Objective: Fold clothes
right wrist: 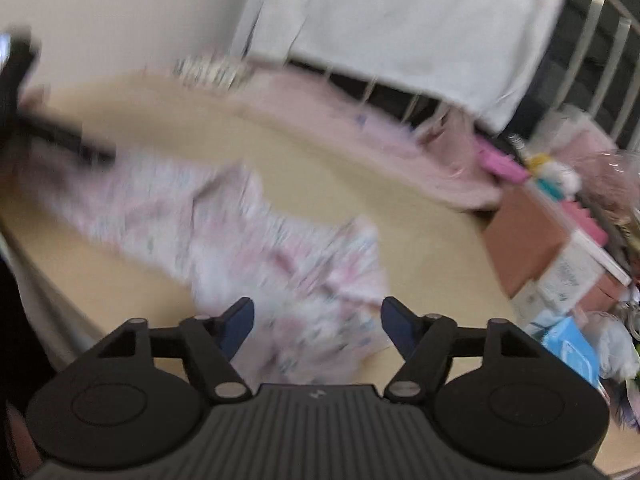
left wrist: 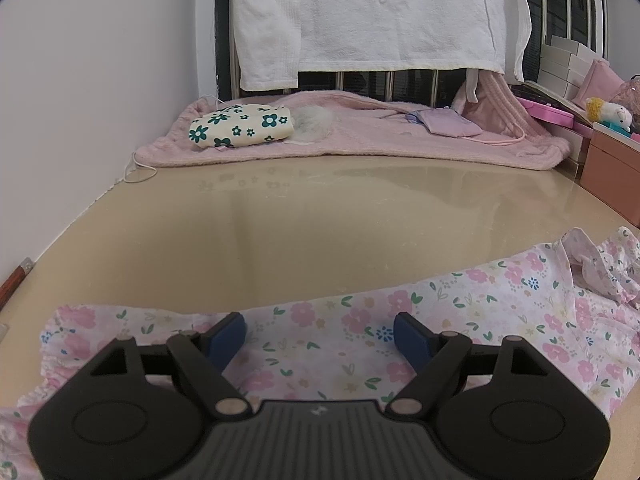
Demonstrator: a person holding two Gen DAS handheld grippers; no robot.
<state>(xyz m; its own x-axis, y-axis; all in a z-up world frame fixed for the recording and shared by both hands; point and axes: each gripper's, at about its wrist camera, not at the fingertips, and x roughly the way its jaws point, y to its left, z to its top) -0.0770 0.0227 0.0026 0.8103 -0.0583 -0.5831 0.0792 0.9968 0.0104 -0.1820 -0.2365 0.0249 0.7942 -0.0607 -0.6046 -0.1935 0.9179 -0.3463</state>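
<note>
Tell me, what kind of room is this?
Probably a bedroom or living space at home: a white towel hangs over metal rails, a pink blanket lies along the tabletop's far edge, and a plush toy sits among boxes at the side.

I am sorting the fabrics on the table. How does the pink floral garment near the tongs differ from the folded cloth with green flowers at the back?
The pink floral garment lies spread out and wrinkled; the green-flowered cloth is folded into a compact bundle. The garment has small pink flowers on white; the cloth has larger dark green flowers on cream. The garment rests on the bare table; the cloth sits on a pink blanket. Both are floral prints.
</note>
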